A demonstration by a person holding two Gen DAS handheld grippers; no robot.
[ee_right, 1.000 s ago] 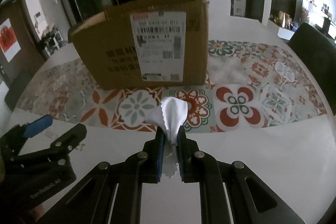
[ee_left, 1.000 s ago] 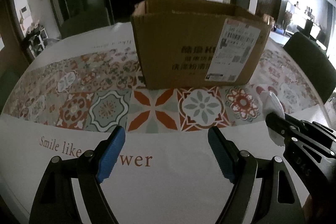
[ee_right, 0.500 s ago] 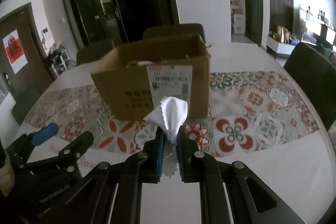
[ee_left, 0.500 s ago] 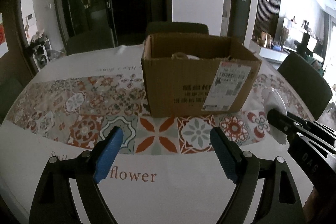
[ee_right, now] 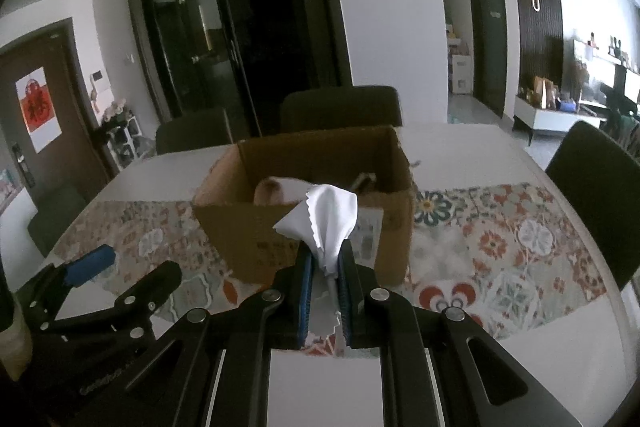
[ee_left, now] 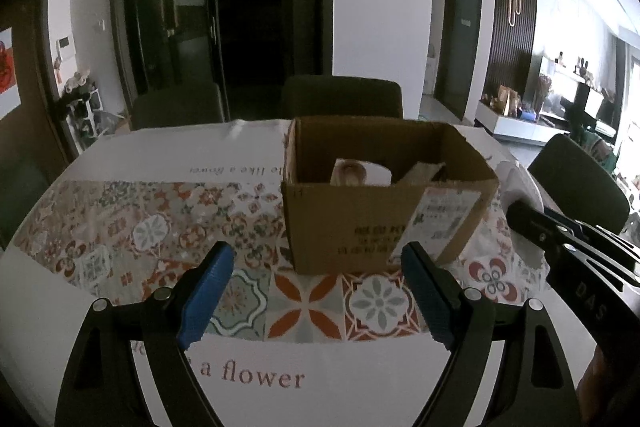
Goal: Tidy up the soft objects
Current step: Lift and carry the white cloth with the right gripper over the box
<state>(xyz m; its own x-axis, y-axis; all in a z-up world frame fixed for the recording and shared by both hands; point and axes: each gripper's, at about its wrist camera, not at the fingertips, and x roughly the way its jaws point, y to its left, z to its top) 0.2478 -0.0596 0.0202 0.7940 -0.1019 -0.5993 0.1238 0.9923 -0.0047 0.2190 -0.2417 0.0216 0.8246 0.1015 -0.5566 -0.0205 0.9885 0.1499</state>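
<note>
While the right gripper (ee_right: 325, 267) pinches the white cloth (ee_right: 326, 217), carry it over the cardboard box (ee_right: 320, 203) rim before releasing; left gripper (ee_left: 316, 291) gapes empty

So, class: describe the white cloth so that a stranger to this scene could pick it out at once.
Find the open cardboard box on the patterned table runner. In front of it the right gripper holds its blue-padded fingers pinched together. The white cloth fans out above them, the only plain white, zigzag-edged thing against all that pattern.

Cardboard box (ee_left: 384, 223) on table (ee_left: 120, 311), chairs (ee_left: 340, 99) behind it, cloth (ee_right: 324, 223) in front of box
</note>
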